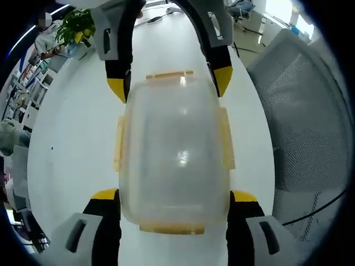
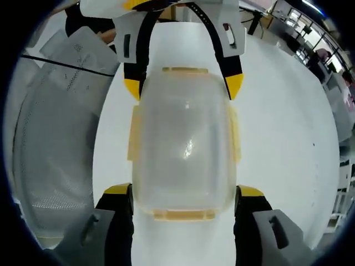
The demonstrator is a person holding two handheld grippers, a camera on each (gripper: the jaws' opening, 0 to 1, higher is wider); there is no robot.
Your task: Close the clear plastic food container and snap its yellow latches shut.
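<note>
A clear plastic container (image 1: 175,152) with its lid on sits on a white counter (image 1: 72,138), held between the 2 tools from opposite ends. In the left gripper view, the left tool (image 1: 174,195) straddles the near end of the container, its 2 yellow-tipped jaws spread wide on either side of the box; whether they press its walls I cannot tell. The right tool (image 1: 169,83) comes in from the far end, its jaws likewise apart and flanking the box. The right gripper view gives the mirror picture: the right tool (image 2: 184,191) at the near end, the left tool (image 2: 183,86) opposite. Pale yellow latches (image 2: 236,133) line all 4 sides of the lid. A grey mesh chair (image 1: 302,116) stands beside the counter.
</note>
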